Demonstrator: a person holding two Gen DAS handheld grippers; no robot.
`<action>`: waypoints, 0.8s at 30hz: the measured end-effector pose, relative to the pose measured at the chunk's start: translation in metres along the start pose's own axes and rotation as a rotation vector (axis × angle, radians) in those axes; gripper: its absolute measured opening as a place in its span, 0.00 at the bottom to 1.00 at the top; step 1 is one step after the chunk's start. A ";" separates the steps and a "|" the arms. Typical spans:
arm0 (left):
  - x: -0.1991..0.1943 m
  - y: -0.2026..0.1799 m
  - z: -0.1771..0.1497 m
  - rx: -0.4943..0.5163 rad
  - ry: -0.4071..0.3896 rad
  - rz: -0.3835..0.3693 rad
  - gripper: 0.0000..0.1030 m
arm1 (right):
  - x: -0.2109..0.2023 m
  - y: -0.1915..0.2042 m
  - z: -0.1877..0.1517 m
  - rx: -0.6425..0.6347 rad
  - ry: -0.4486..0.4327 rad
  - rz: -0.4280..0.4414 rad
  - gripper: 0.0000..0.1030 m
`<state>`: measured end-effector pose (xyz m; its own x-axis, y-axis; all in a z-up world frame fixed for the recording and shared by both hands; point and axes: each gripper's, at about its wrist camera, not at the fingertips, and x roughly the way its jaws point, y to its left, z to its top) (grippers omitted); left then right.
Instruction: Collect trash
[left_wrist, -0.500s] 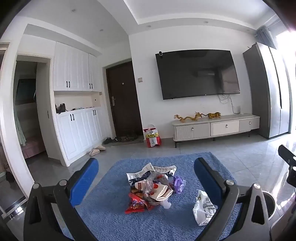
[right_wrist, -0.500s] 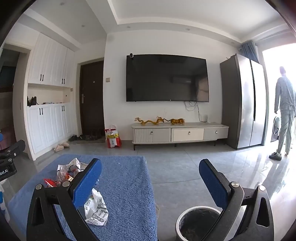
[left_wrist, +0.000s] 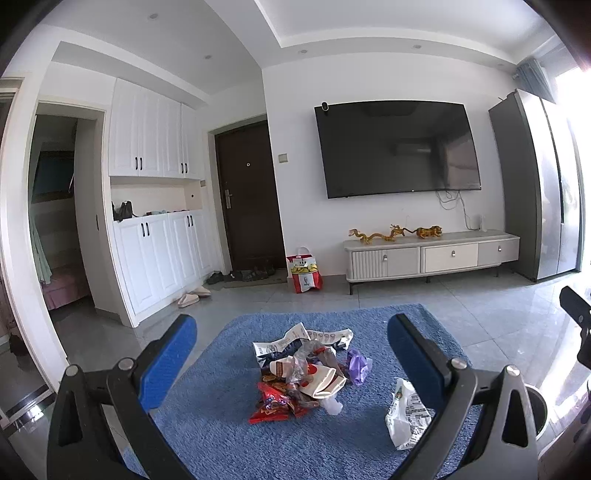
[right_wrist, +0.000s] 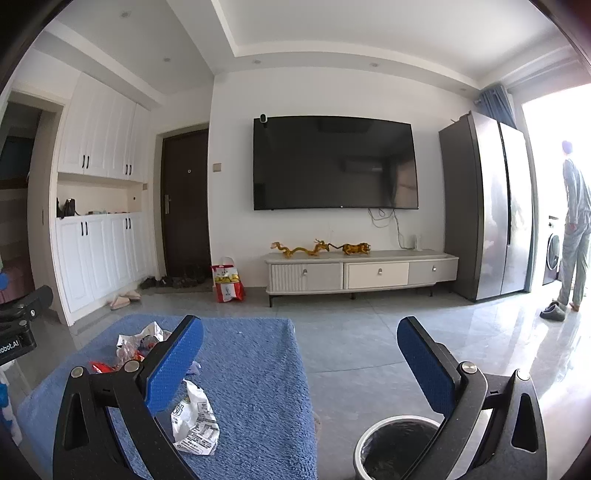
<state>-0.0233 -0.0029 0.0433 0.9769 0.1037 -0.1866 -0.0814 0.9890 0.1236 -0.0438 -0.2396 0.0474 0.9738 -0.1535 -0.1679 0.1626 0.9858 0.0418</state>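
The left gripper (left_wrist: 291, 354) hangs over a blue tabletop (left_wrist: 221, 424), jaws wide apart and empty. Between them lies a wrapper pile (left_wrist: 303, 373), with a red packet (left_wrist: 271, 404) at its 7 o'clock edge. A white wrapper (left_wrist: 404, 415) lies apart at the pile's 4 o'clock, just beside the right finger (left_wrist: 415, 356). A TV (left_wrist: 397, 147) hangs at 12 o'clock.

blue rug (left_wrist: 229, 435) under wrapper pile (left_wrist: 304, 376)
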 end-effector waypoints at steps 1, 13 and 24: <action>0.000 0.000 0.000 -0.001 0.001 0.001 1.00 | 0.001 0.002 -0.001 -0.001 0.000 0.000 1.00; -0.002 0.004 0.001 -0.011 -0.015 0.003 1.00 | 0.000 0.001 0.002 0.001 -0.005 0.007 1.00; -0.005 0.015 0.006 -0.037 -0.058 0.000 1.00 | 0.005 0.006 0.004 0.000 -0.032 0.040 1.00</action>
<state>-0.0280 0.0106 0.0518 0.9867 0.0981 -0.1294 -0.0873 0.9924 0.0868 -0.0377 -0.2347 0.0506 0.9841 -0.1164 -0.1341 0.1238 0.9911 0.0482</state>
